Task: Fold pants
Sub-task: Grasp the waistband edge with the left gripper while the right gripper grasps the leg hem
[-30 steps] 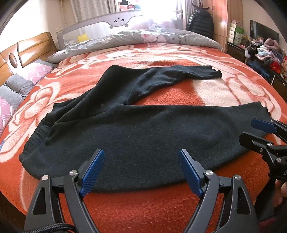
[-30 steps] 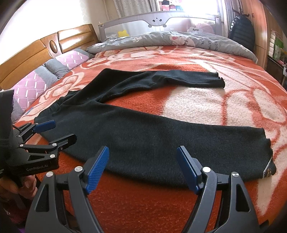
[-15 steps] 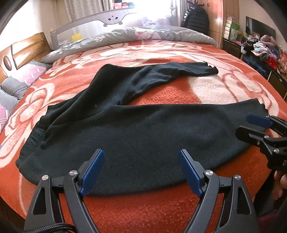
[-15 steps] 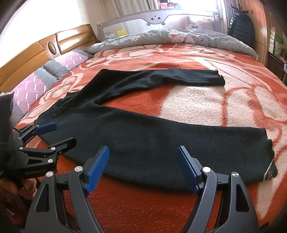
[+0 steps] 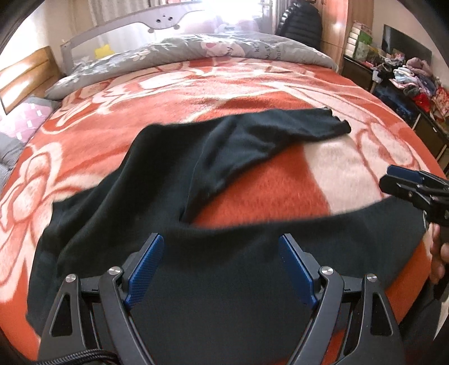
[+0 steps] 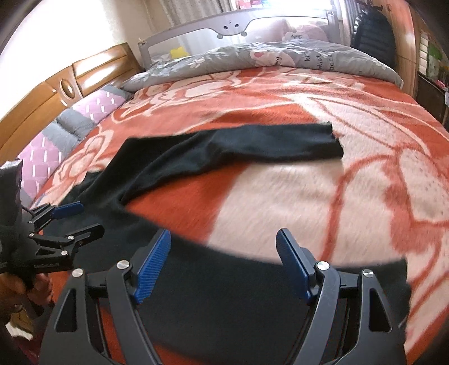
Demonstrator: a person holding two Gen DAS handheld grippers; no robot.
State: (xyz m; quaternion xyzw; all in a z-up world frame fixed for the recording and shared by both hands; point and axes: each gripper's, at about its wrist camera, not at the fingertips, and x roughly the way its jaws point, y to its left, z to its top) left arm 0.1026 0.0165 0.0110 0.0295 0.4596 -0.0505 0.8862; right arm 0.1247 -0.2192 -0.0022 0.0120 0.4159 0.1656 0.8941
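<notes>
Black pants (image 5: 174, 202) lie spread flat on the red and white flowered blanket (image 5: 252, 92), waist to the left, legs splayed to the right. The near leg (image 6: 224, 294) runs under both grippers; the far leg (image 6: 266, 143) lies further back. My left gripper (image 5: 221, 264) is open and empty, low over the near leg close to the crotch. My right gripper (image 6: 223, 261) is open and empty, over the near leg further toward the hem. Each gripper shows at the edge of the other's view, the right one (image 5: 404, 182) and the left one (image 6: 73, 221).
A grey quilt (image 5: 224, 53) and a grey bed rail (image 5: 157, 22) lie at the far side. A wooden headboard (image 6: 78, 81) and pink pillows (image 6: 56, 143) are at the left. A shelf with piled clothes (image 5: 407, 75) stands right of the bed.
Both grippers have moved forward and down over the near pant leg, which now fills the space between their fingers. The pants have not moved.
</notes>
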